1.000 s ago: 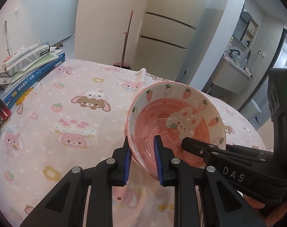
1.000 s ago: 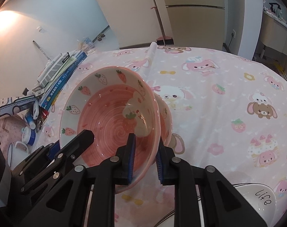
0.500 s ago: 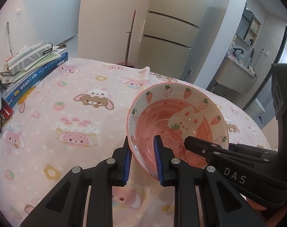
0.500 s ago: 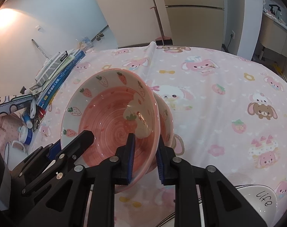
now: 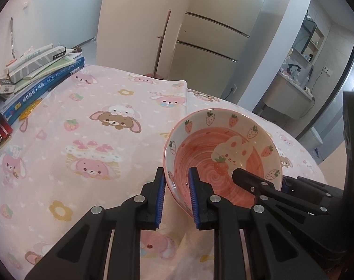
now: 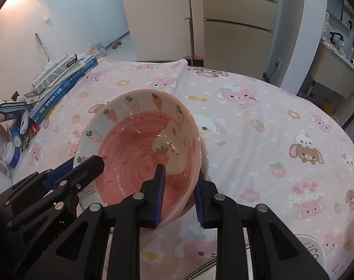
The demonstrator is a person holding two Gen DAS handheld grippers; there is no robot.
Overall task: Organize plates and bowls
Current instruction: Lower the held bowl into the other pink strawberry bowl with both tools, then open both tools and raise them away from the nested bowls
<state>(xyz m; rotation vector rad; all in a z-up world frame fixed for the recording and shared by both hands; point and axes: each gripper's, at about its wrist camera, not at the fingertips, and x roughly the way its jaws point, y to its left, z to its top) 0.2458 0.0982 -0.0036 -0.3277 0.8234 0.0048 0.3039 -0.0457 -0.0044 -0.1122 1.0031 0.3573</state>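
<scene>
A pink bowl with strawberries and a bunny inside (image 5: 221, 154) is held above the pink tablecloth (image 5: 83, 126) by both grippers. My left gripper (image 5: 175, 198) is shut on the bowl's near-left rim. My right gripper (image 6: 179, 193) is shut on the opposite rim; its fingers (image 5: 251, 182) show inside the bowl in the left wrist view. In the right wrist view the same bowl (image 6: 139, 149) sits over a second pink bowl (image 6: 204, 158), whose edge peeks out on the right. How far apart the two bowls are I cannot tell.
A stack of books and papers (image 5: 37, 77) lies at the table's left edge, with small items (image 6: 13, 140) beside it. A white dish with lettering (image 6: 310, 249) and a line-patterned plate (image 6: 212, 266) lie near the front right. A fridge (image 5: 214, 37) and broom (image 5: 161, 44) stand behind the table.
Both grippers have carried the bowl a little up and away; the second bowl under it is now more hidden. Both grips are unchanged.
</scene>
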